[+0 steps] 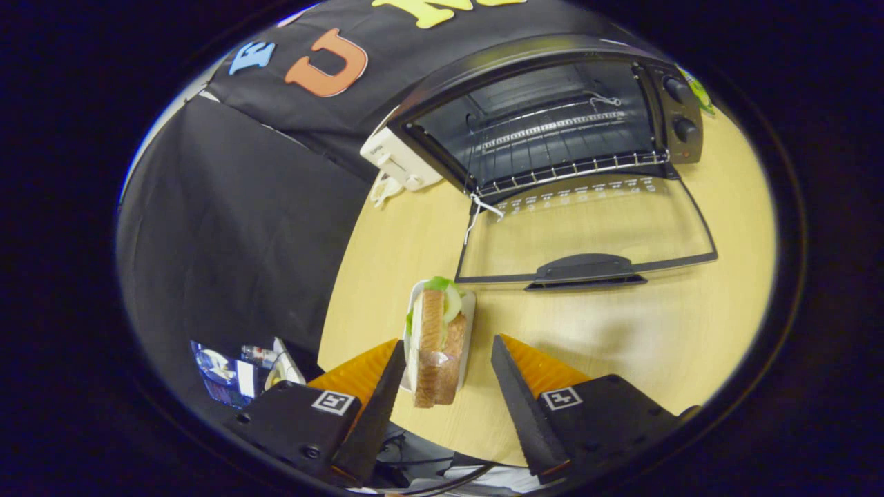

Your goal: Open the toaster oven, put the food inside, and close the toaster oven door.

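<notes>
The hand-held gripper (447,369) sits nearest, its two fingers spread wide apart and pressing on nothing. Between them lies the sandwich (435,345), closer to the left finger, which it nearly touches or touches along its inner edge, while a clear gap of tabletop separates it from the right finger. The sandwich stands on its side in a small white tray (469,324), brown bread slices facing up with green and pale filling showing at the far end, which reaches just past the fingertips.

The light wooden tabletop (621,331) carries everything. Beyond the fingers stands the toaster oven (552,117), dark-bodied, with its glass door (587,228) swung fully down and lying flat toward the gripper, the door's handle (587,268) at its near edge, a short way ahead of the sandwich and the right fingertip. Inside the open cavity a wire rack (573,166) is visible. Two knobs (680,107) sit on the oven's right panel. A white string (476,210) hangs at the door's left hinge corner. Just left of the oven, against the black cloth wall, rests a white power strip (397,159).
</notes>
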{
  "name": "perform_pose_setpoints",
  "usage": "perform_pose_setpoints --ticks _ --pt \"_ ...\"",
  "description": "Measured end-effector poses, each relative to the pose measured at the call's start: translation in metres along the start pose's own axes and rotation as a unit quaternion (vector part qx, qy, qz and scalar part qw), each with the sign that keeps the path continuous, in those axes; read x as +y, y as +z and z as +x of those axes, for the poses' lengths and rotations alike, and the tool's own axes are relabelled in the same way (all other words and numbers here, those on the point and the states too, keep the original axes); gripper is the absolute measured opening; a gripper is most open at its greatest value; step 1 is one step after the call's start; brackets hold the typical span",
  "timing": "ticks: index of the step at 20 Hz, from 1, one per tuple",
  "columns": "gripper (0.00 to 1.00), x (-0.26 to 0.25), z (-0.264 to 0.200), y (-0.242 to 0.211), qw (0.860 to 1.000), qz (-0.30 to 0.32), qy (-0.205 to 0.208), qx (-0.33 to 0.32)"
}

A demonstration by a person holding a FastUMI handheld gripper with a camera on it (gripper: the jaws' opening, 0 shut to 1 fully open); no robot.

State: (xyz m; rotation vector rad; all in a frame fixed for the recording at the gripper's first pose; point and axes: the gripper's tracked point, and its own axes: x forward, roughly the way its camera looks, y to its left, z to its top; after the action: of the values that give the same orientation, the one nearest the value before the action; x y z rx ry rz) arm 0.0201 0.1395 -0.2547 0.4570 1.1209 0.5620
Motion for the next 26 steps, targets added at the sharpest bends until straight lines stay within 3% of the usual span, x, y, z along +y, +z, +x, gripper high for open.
perform_pose_setpoints --ticks 12,17,20,26 --pt "0.66 0.010 0.020 -0.008 0.994 0.016 0.064 0.084" --pt "0.63 0.007 0.026 -0.007 0.994 0.030 0.060 0.086" --pt "0.48 0.007 0.026 -0.007 0.994 0.033 0.063 0.086" --pt "0.39 0.009 0.023 -0.009 0.995 0.025 0.059 0.073"
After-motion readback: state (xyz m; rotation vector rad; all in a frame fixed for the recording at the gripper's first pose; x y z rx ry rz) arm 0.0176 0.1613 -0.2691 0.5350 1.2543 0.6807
